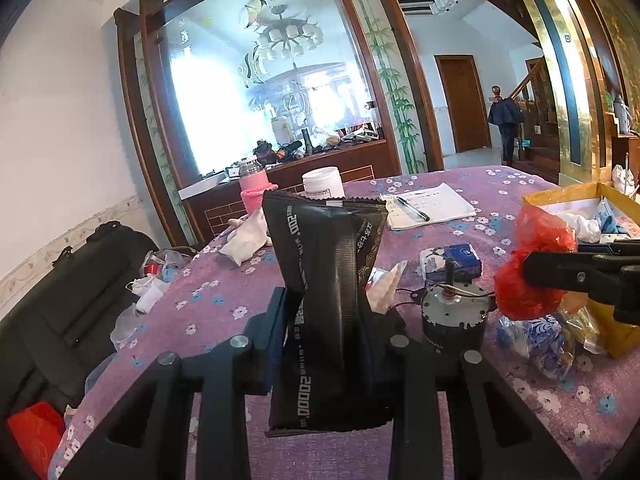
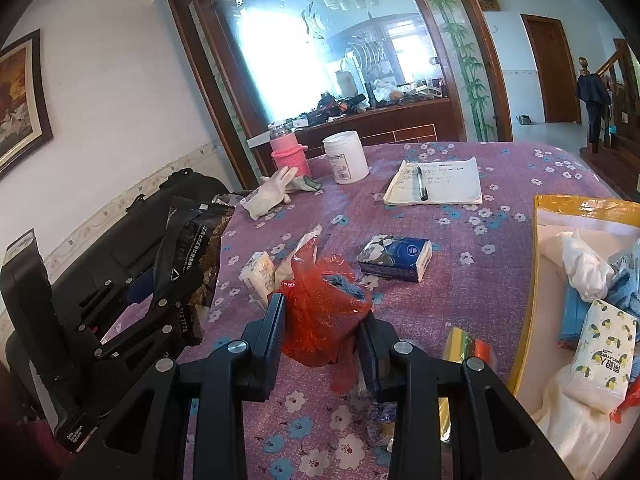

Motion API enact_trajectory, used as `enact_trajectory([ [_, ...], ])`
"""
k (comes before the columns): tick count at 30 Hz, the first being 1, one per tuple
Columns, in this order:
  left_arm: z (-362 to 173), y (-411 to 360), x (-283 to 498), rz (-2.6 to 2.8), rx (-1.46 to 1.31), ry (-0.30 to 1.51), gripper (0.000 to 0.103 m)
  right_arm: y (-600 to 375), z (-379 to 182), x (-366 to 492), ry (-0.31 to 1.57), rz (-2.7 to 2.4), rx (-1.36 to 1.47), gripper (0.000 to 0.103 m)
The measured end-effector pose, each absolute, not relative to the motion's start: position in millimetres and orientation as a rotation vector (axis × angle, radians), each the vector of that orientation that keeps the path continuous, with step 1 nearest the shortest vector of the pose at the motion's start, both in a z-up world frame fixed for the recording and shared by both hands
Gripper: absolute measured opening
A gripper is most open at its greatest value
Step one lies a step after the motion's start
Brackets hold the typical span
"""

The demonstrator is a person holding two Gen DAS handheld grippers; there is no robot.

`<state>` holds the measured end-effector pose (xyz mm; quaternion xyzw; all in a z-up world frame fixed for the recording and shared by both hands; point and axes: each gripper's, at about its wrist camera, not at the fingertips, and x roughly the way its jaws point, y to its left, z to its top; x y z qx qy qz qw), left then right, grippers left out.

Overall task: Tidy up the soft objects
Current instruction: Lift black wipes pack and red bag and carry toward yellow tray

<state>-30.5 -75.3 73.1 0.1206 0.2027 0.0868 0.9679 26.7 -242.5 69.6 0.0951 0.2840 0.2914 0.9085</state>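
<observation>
I hold both grippers over the floral tablecloth [image 2: 500,208], left of the yellow box [image 2: 538,216]. My left gripper [image 1: 336,320] is clamped on an upright black pouch [image 1: 326,280] — lifted clear, I judge, for sorting; its print reads "20000" and "200", the rest probably Chinese. My right gripper [image 2: 322,328] is clamped on a crumpled red plastic bag [image 2: 320,304], nearer the box, where soft items already lie.

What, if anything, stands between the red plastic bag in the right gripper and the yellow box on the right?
Nothing visible blocks it. The right gripper holds the red plastic bag above the tablecloth; only a low sponge lies below the way to the yellow box.
</observation>
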Motion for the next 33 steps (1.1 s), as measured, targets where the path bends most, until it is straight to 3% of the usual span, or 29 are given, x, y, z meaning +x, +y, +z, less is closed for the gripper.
enact_trajectory([
  [10, 73, -74, -32, 0.159, 0.23, 0.407, 0.03, -249, 75, 25, 0.565, 0.599, 0.226, 0.036],
  [16, 85, -72, -33, 0.048, 0.131, 0.497, 0.03, -286, 85, 32, 0.549, 0.5, 0.325, 0.036],
  [25, 115, -141, -39, -0.136, 0.145, 0.518, 0.03, -373, 111, 22, 0.484, 0.329, 0.47, 0.036],
  [33, 121, -239, 9, -0.372, 0.114, 0.674, 0.03, -452, 111, 64, 0.549, 0.12, 0.533, 0.037],
])
